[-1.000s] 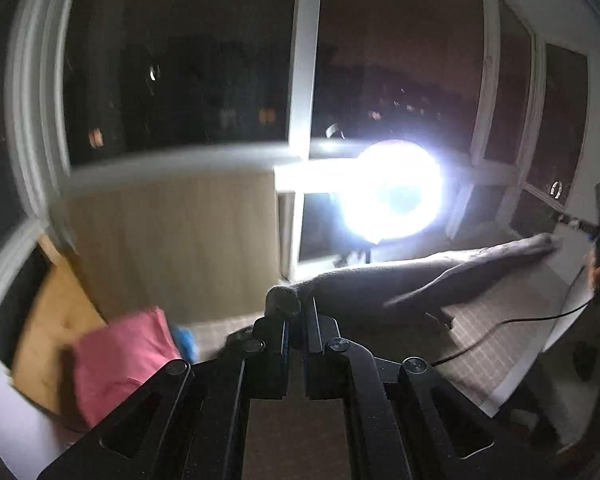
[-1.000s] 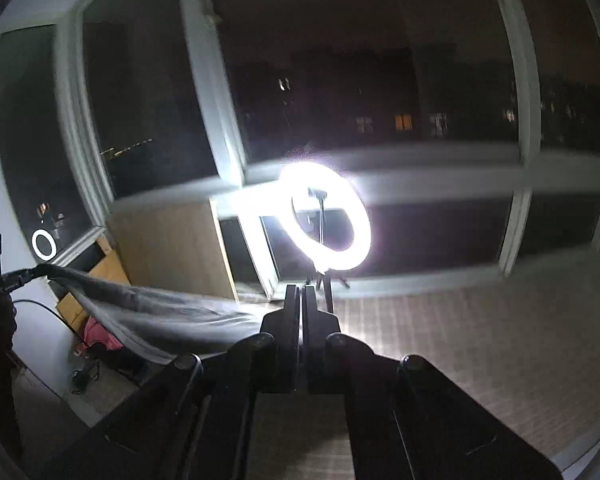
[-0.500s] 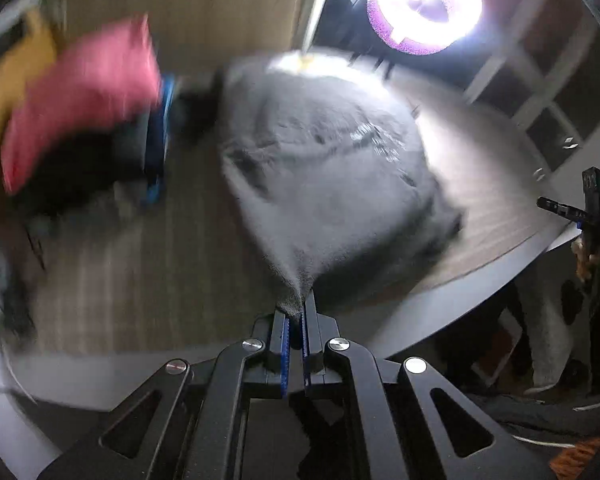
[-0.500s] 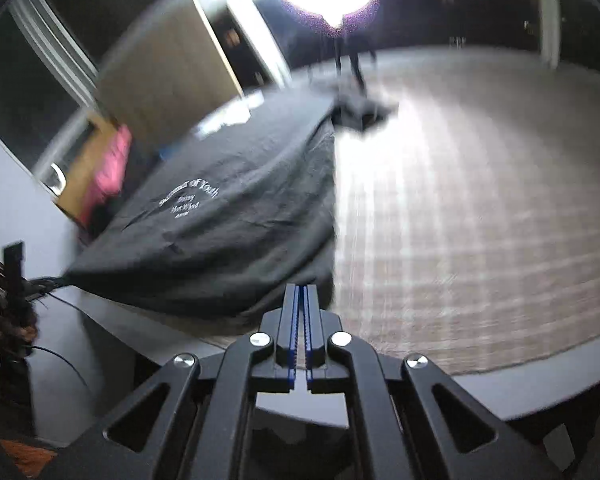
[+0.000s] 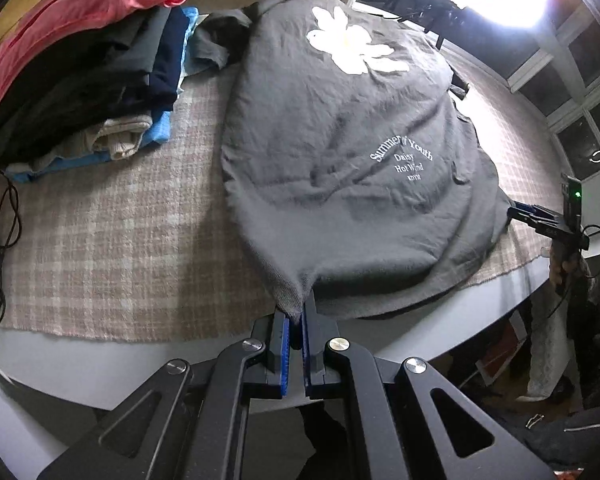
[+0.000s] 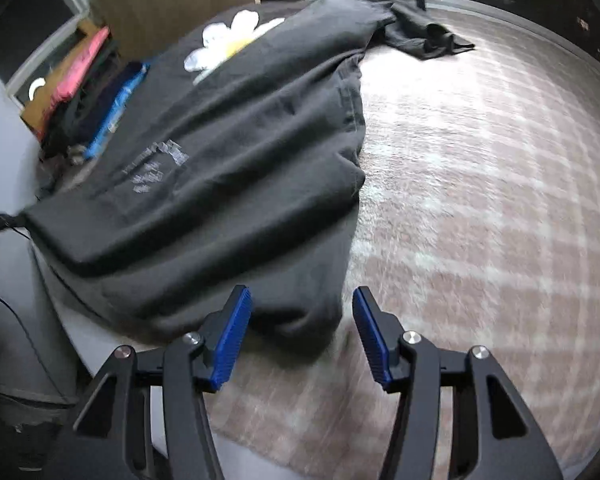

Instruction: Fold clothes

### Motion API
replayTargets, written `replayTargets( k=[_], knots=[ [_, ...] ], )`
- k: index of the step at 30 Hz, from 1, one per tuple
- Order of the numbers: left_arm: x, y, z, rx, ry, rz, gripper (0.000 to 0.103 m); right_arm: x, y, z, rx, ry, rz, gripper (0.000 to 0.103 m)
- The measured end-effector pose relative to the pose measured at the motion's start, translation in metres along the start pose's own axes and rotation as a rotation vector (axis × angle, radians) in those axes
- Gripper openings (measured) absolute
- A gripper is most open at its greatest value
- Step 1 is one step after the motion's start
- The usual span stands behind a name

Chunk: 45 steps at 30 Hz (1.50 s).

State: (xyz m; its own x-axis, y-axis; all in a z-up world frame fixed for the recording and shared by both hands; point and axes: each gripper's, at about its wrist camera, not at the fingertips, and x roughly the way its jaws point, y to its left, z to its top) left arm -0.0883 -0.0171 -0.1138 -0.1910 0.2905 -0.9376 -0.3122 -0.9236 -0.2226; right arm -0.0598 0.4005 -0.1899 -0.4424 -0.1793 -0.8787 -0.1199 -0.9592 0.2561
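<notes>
A second ago you held the shirt (image 5: 340, 152) up in the air, and now it lies spread flat on the blanket (image 5: 112, 240), print side up. Your left claw (image 5: 296, 320) still pinches one corner, but your right claw (image 6: 300, 320) has spread wide and let go. The shirt looks ready for you to fold it.

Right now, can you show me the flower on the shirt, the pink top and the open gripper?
flower (image 5: 356, 46), left wrist view, white petals.
pink top (image 5: 80, 12), left wrist view, upper fold.
right gripper (image 6: 302, 322), right wrist view, gap between fingertips.
</notes>
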Motion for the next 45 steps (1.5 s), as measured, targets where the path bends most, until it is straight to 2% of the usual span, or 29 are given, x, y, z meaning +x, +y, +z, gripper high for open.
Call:
replayTargets(
  k=[1,2,3,5,7,8,12,14,17,20,22,24,26,29,31,33,35,37,38,39,40,42,44,45],
  knots=[
    [0.001,0.000,0.002,0.002,-0.001,0.002,0.004,0.004,-0.001,0.002,-0.005,-0.002,0.006,0.050],
    [0.001,-0.001,0.003,0.003,-0.003,0.003,0.004,0.008,-0.002,0.005,-0.010,-0.003,0.013,0.043],
    [0.000,-0.001,0.004,0.002,-0.008,-0.001,0.004,0.011,-0.002,0.007,-0.014,-0.005,0.020,0.006],
    [-0.004,0.000,0.010,-0.004,-0.027,-0.017,0.004,0.015,-0.013,0.011,0.058,0.025,0.073,0.005],
    [-0.017,-0.002,0.022,-0.010,-0.070,-0.043,0.004,-0.014,-0.019,0.020,0.106,-0.039,0.107,0.005],
    [-0.033,-0.005,0.030,-0.005,-0.116,-0.058,0.004,-0.029,-0.022,0.025,0.129,-0.072,0.124,0.005],
    [-0.111,-0.029,0.046,0.069,-0.313,-0.122,0.004,-0.143,-0.025,0.048,0.171,-0.290,0.070,0.004],
    [-0.144,-0.040,0.033,0.116,-0.372,-0.168,0.004,-0.207,-0.015,0.039,0.168,-0.386,0.041,0.004],
    [-0.180,-0.040,-0.006,0.129,-0.431,-0.293,0.004,-0.276,0.008,-0.003,0.167,-0.439,-0.022,0.004],
    [-0.196,-0.025,-0.046,0.076,-0.457,-0.357,0.004,-0.316,0.045,-0.067,0.175,-0.473,-0.015,0.004],
    [-0.201,-0.019,-0.065,0.053,-0.462,-0.354,0.004,-0.331,0.061,-0.100,0.217,-0.503,-0.009,0.004],
    [-0.198,-0.016,-0.074,0.027,-0.453,-0.359,0.004,-0.342,0.057,-0.119,0.293,-0.508,0.043,0.004],
    [-0.183,-0.018,-0.074,0.006,-0.414,-0.377,0.004,-0.334,0.051,-0.131,0.365,-0.490,0.055,0.004],
    [-0.139,-0.026,-0.051,0.009,-0.320,-0.350,0.004,-0.310,0.021,-0.131,0.457,-0.419,0.081,0.004],
    [-0.101,-0.028,-0.018,0.009,-0.252,-0.338,0.004,-0.272,-0.013,-0.110,0.510,-0.348,0.105,0.004],
    [-0.066,-0.030,0.023,0.007,-0.193,-0.312,0.004,-0.243,-0.034,-0.081,0.506,-0.284,0.085,0.004],
    [-0.043,-0.036,0.074,0.013,-0.165,-0.260,0.004,-0.216,-0.058,-0.035,0.500,-0.228,0.079,0.004],
    [-0.047,-0.046,0.131,0.013,-0.184,-0.237,0.004,-0.211,-0.072,0.030,0.443,-0.211,0.043,0.004],
    [-0.070,-0.054,0.157,0.032,-0.229,-0.220,0.004,-0.223,-0.070,0.071,0.391,-0.224,-0.002,0.004],
    [-0.098,-0.063,0.182,0.053,-0.283,-0.199,0.004,-0.237,-0.063,0.099,0.343,-0.244,-0.015,0.004],
    [-0.126,-0.071,0.207,0.075,-0.337,-0.178,0.004,-0.273,-0.050,0.118,0.291,-0.301,-0.042,0.004],
    [-0.206,-0.082,0.236,0.088,-0.470,-0.152,0.004,-0.345,-0.024,0.158,0.185,-0.413,-0.097,0.004],
    [-0.290,-0.096,0.236,0.125,-0.600,-0.106,0.004,-0.417,0.003,0.197,0.078,-0.524,-0.151,0.004],
    [-0.323,-0.105,0.224,0.163,-0.648,-0.083,0.004,-0.453,0.016,0.217,0.024,-0.579,-0.178,0.004]
  ],
)
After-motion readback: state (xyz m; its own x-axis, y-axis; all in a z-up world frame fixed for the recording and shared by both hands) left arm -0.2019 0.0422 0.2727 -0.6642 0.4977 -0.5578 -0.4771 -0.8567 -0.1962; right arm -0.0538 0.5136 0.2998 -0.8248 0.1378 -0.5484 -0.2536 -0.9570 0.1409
